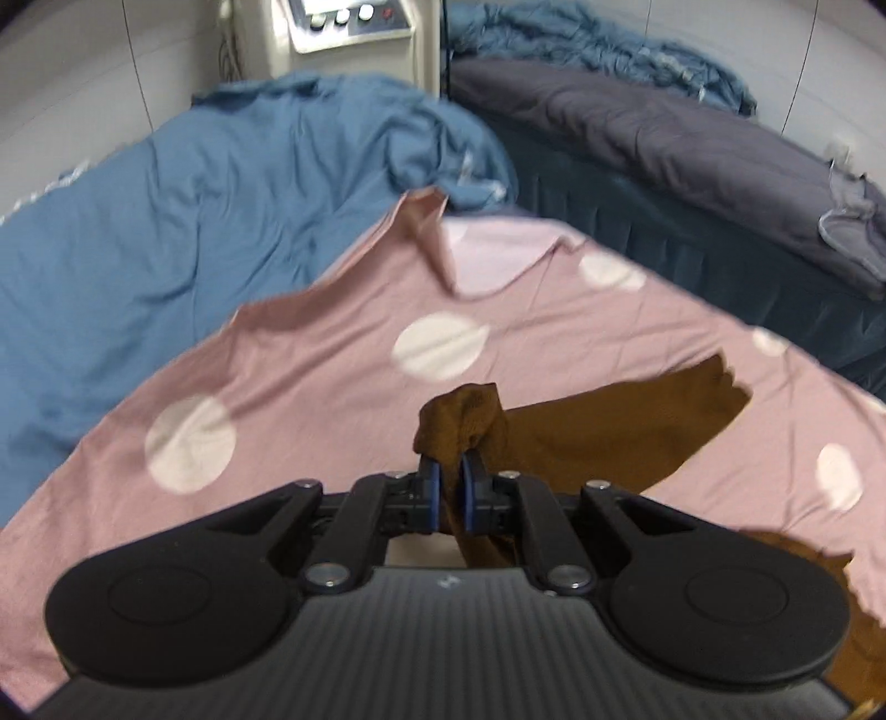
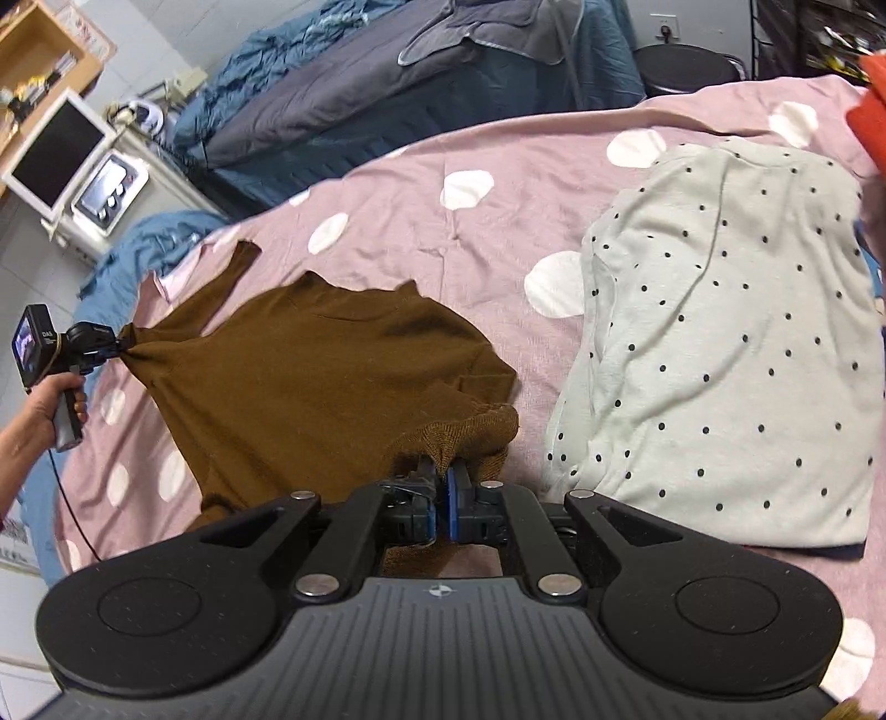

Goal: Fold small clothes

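Observation:
A brown knit garment (image 2: 310,360) lies spread on the pink bedsheet with white dots (image 2: 398,183). My left gripper (image 1: 449,471) is shut on a bunched corner of the brown garment (image 1: 609,432), lifting it off the sheet; in the right wrist view the same left gripper (image 2: 113,346) pulls that corner out to the left, held by a hand (image 2: 50,404). My right gripper (image 2: 441,476) is shut on the garment's ribbed hem at its near right corner. The cloth hangs stretched between the two grips.
A pale grey top with black dots (image 2: 720,343) lies folded on the sheet to the right. Blue bedding (image 1: 194,221) is heaped beyond the sheet's left edge. A second bed with a dark grey quilt (image 1: 664,138) stands behind, beside a white machine (image 1: 349,33). An orange item (image 2: 869,122) sits far right.

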{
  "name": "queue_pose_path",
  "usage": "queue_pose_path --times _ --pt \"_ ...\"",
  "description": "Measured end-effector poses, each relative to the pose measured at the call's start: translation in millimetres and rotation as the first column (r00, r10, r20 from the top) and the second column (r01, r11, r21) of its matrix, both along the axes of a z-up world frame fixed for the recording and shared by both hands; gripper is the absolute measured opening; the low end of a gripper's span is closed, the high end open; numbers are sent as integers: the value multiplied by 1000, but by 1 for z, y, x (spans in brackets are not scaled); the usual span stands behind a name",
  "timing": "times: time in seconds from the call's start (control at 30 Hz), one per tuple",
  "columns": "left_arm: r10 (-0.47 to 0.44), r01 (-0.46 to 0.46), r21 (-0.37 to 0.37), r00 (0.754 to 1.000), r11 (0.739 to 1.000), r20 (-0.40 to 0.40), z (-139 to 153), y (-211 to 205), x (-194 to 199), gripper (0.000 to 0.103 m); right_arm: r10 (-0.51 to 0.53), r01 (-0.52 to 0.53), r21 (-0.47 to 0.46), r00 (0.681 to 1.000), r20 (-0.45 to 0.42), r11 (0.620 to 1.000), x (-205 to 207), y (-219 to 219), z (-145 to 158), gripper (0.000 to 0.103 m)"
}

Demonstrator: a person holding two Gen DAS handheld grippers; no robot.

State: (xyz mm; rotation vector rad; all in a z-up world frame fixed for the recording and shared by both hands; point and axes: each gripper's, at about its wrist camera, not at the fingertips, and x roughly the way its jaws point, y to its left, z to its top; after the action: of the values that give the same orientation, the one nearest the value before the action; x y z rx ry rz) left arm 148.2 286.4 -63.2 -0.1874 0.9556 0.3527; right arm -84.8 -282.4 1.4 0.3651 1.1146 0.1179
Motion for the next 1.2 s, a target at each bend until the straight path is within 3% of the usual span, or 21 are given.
queue_pose_path --times 0.17,0.2,0.23,0.3,0.33,0.37,0.4,0.43,0.5,0.53,0.6,0.67,0.73,0.83,0.9,1.0,1.07,1.13,1.2 --pt "-20 20 -4 997 1000 -71 -23 -7 -4 15 -35 33 -35 998 -58 999 1 -11 -12 8" --pt "-29 29 -7 996 1000 -86 -25 -13 -7 29 -46 41 -53 995 -85 998 0 -13 -14 10" --pt "-38 38 -5 994 999 -106 -28 -19 -9 52 -64 56 -71 991 -116 996 0 -17 -18 20" --pt "-54 58 31 992 998 -118 -27 -31 -11 73 -98 77 -133 982 -161 988 -4 -24 -22 33" --pt "-72 79 60 991 995 -110 -23 -39 -14 73 -106 78 -167 980 -166 983 -7 -27 -22 44" --pt "-101 110 89 990 990 -101 -18 -48 -17 74 -107 78 -186 983 -151 979 -9 -29 -19 45" --pt "-132 142 115 987 983 -94 -13 -56 -16 80 -99 73 -193 987 -127 978 -9 -30 -15 45" --pt "-163 174 138 983 975 -86 -8 -65 -15 94 -80 60 -191 992 -100 980 -8 -30 -11 45" --pt "-257 262 158 965 952 -55 1 -87 -13 102 -33 23 -180 998 -55 983 5 -27 -8 55" --pt "-325 328 151 945 933 -43 3 -99 -9 102 -9 1 -170 999 -43 986 15 -24 -9 63" --pt "-448 451 141 893 881 -50 2 -126 1 103 44 -44 -121 999 -7 992 41 -16 -18 65" --pt "-564 568 128 823 813 -68 -7 -154 13 103 100 -99 -66 995 23 993 72 -6 -33 66" --pt "-675 679 123 733 723 -84 -20 -179 21 103 152 -151 -33 988 15 988 102 5 -52 66" --pt "-798 810 143 586 569 -140 -43 -209 31 102 215 -214 -24 975 45 976 135 17 -72 66" --pt "-837 856 166 515 490 -185 -55 -223 35 99 254 -253 -49 966 35 966 149 25 -83 66" --pt "-864 885 191 460 426 -205 -65 -229 46 99 284 -283 -50 959 15 958 160 30 -97 66" --pt "-889 909 150 413 389 -200 -70 -230 52 98 299 -299 -53 954 -4 953 163 32 -105 66" --pt "-900 929 84 371 361 -228 -78 -233 57 83 313 -314 -55 949 -29 948 165 33 -113 65" --pt "-906 943 41 328 330 -266 -88 -236 55 76 322 -324 -57 946 -44 944 167 34 -119 65"
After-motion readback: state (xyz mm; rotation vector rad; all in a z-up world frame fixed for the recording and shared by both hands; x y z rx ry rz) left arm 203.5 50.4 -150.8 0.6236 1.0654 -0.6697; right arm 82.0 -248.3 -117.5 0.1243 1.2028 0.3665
